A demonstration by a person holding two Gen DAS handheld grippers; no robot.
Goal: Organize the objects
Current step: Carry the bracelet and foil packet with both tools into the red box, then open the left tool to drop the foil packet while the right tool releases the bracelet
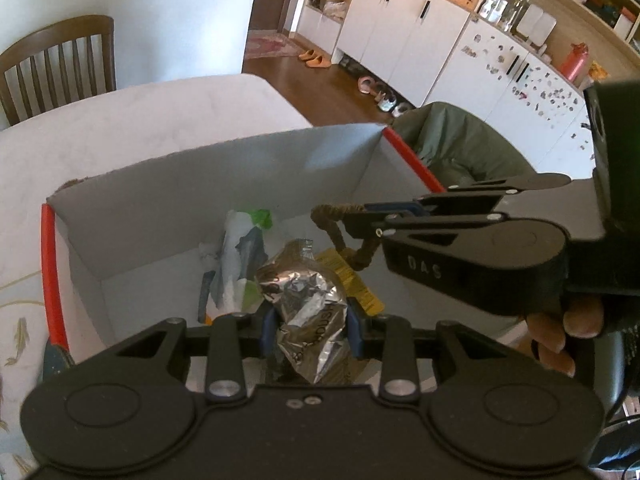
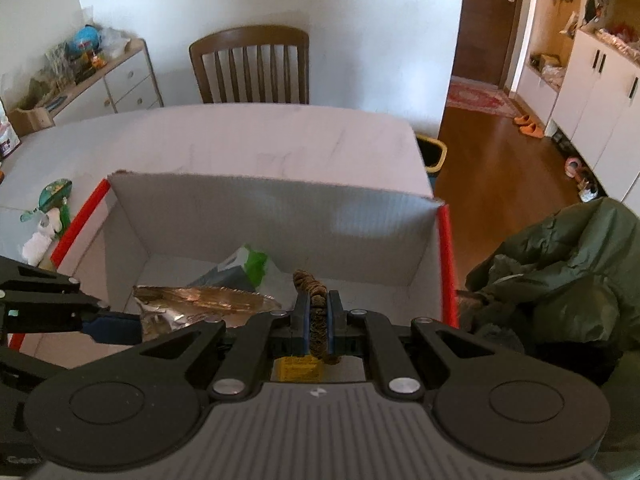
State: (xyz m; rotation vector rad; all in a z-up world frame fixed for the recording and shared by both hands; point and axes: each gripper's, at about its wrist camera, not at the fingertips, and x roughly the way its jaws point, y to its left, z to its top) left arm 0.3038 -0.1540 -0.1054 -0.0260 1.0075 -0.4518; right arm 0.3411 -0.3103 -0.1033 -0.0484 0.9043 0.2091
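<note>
Both hands are over the open cardboard box (image 2: 280,216) on the desk (image 2: 248,140). The left hand-held gripper (image 1: 310,328) pinches a crumpled foil bag (image 1: 308,304), and the right hand-held gripper (image 2: 318,312) is pressed onto a brown rope loop (image 1: 340,232). The dropping step seems in hand. Next, I think, each must spread its jaws so the things fall beside the green-and-white bag (image 2: 244,270) inside.

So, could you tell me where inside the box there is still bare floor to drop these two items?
The box floor is bare along its left wall, left of the green and white bag. There is also a bare strip along the right wall in the right wrist view. The middle is crowded: the bag, a yellow packet, the foil wrapper in the left gripper, the brown ring in the right gripper.
</note>
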